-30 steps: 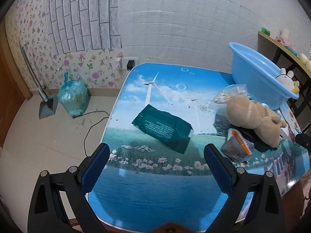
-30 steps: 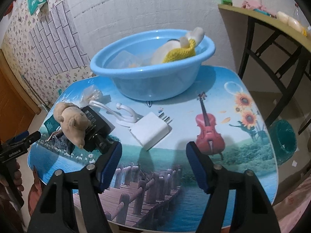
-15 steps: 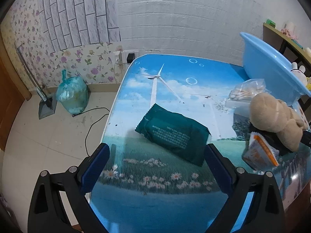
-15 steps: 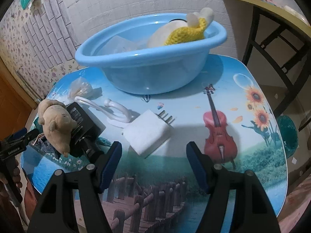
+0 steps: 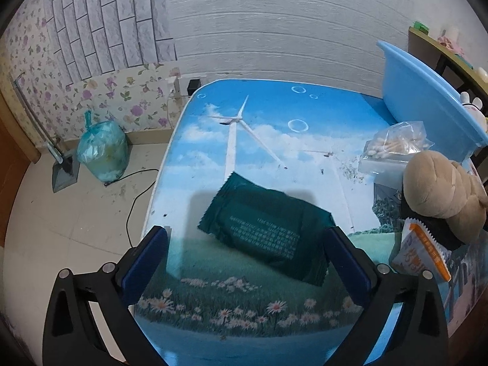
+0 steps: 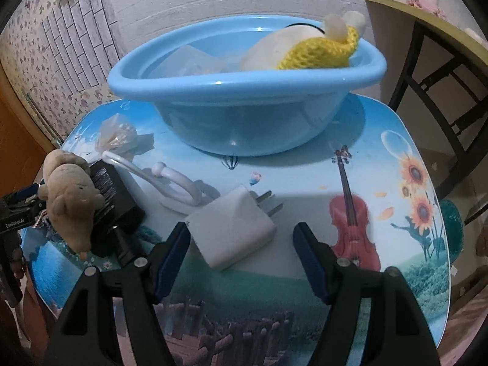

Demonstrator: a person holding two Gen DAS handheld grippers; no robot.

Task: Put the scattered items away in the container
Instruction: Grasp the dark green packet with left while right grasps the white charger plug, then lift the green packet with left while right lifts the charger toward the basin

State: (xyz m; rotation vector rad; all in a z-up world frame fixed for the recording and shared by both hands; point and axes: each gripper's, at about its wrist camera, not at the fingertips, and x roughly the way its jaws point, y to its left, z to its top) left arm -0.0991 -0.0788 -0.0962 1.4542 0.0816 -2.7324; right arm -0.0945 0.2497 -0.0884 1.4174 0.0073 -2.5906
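A blue basin (image 6: 244,91) stands at the table's back and holds a white-and-yellow plush (image 6: 305,48) and a clear bag. My left gripper (image 5: 244,259) is open, its fingers on either side of a dark green packet (image 5: 268,231) lying flat on the table. My right gripper (image 6: 241,256) is open just above a white plug adapter (image 6: 235,231). A tan plush bear (image 6: 70,198) lies on a black box (image 6: 113,195). A white hook (image 6: 164,180), a clear bag of swabs (image 5: 396,146) and an orange sachet (image 5: 424,253) lie near.
The table (image 5: 259,122) has a printed landscape top with rounded edges. A tied green rubbish bag (image 5: 103,152) and a dustpan sit on the floor at left. A dark-framed side table (image 6: 433,45) stands at the right, with a green bin below.
Both grippers have moved forward and lower. The green packet now lies between my left fingers, and the white adapter sits close under my right fingers. Nothing has been taken hold of.
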